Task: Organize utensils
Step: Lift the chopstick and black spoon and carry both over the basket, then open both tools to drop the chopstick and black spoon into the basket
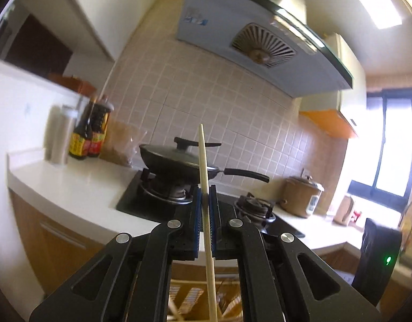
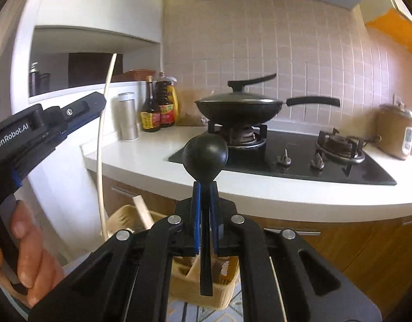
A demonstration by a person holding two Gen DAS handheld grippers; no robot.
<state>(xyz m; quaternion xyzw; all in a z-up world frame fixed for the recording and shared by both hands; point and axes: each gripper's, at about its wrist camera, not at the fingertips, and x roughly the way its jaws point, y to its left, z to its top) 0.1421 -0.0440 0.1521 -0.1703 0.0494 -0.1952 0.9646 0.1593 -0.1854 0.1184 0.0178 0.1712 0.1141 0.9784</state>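
Window (image 1: 393, 145) glare right; fisheye edges blurred.

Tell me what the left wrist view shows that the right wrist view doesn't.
Only the left view: the left claw shut on a chopstick seen head-on, the hood's fan grille, a window and a kettle.

Only the right view: the right claw shut on a black ladle, the hand holding the left claw from the side, the stove knobs and a basket below.

Both: the lidded wok, sauce bottles, rice cooker and white counter.
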